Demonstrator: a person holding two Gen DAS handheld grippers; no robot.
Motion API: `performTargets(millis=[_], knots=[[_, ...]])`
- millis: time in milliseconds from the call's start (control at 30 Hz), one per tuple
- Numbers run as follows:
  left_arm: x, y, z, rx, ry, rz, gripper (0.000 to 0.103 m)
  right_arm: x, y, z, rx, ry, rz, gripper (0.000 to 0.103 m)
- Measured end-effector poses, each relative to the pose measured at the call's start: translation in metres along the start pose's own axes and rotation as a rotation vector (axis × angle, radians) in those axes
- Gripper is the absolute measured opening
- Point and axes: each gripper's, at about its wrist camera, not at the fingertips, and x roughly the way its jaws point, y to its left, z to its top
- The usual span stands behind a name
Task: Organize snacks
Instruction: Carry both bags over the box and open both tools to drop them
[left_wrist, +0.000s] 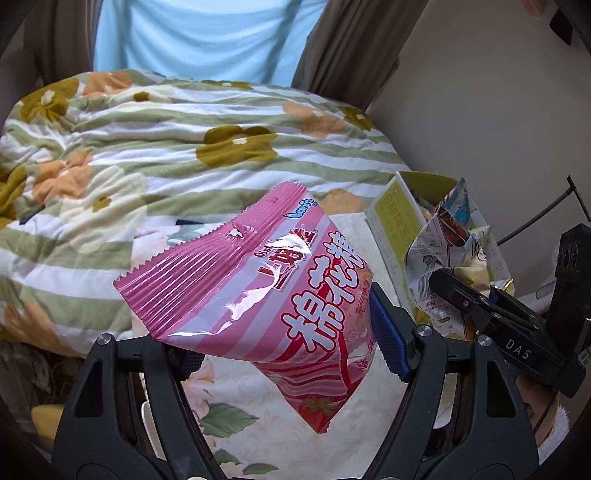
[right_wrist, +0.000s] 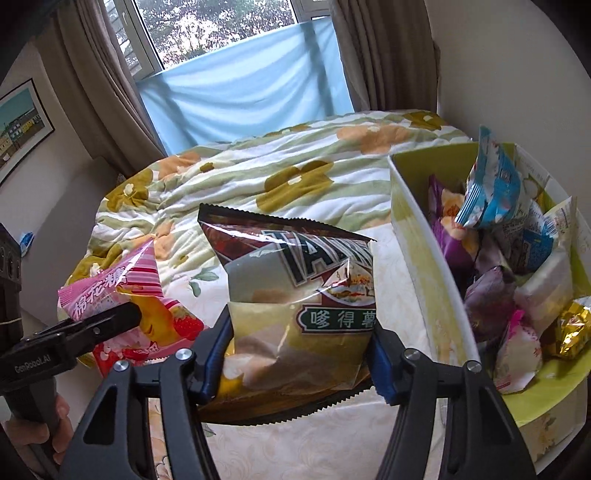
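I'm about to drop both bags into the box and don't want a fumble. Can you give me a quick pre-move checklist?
1. Left gripper clamps the pink marshmallow bag: ok.
2. Right gripper clamps the brown potato chip bag: ok.
3. Both bags lifted clear of the bed sheet: ok.
4. Green snack box open on top: ok.
5. Room in the box for two more bags: cannot tell; packets already fill much of it.
6. Grippers clear of each other: ok.
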Motion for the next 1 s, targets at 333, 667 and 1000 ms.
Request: performTargets(millis=[333,667,1000], knots=[[0.015,-0.131,0.025,0.055,-0.040,-0.047,0.074,-0.080,-0.087,0.036,-0.006,-0.103,-0.015,0.059],[0.086,-0.275,0.010,0.058,0.029,-0.124,0.074,-0.126,-0.213,0.056,0.005,-0.122,-0.025,0.059],[0.111,-0.308,-0.016,-0.021,0.076,0.004,0.102,-0.129,-0.269,0.067,-0.023,-0.089,0.029,0.059]])
